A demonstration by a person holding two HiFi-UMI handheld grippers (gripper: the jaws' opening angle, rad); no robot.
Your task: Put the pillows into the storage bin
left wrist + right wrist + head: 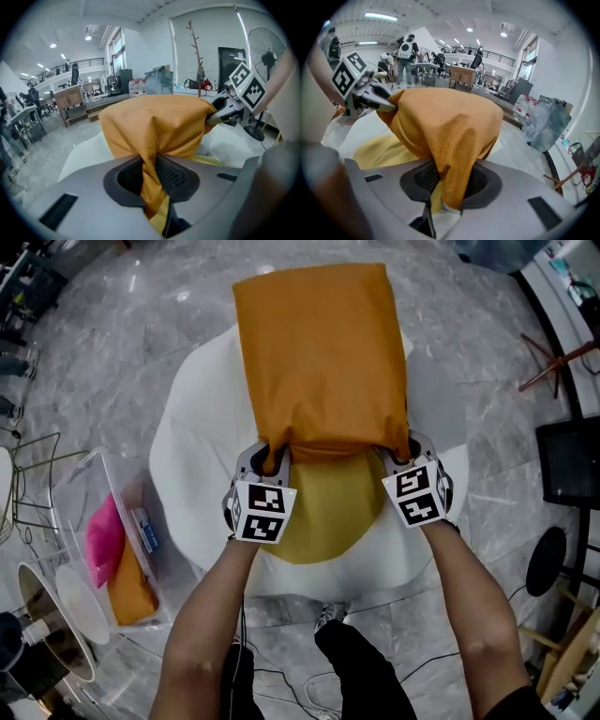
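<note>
Pillows (pixel 103 535) already lay in the storage bin (pixel 80 486) at far left, while our left gripper (pixel 272 458) and right gripper (pixel 401 452) each clamped a near corner of the orange pillow (pixel 323 352) over the white surface (pixel 192 427), a yellow pillow (pixel 328 512) beneath it yet to go.

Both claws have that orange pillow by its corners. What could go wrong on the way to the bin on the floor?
The left gripper and right gripper each pinch only a fold of cloth at a corner of the orange pillow, so it might slip free when lifted. Yellow cloth also shows in both grips, so the yellow pillow underneath may get dragged along. The bin already holds a pink pillow, so space could be tight.
</note>
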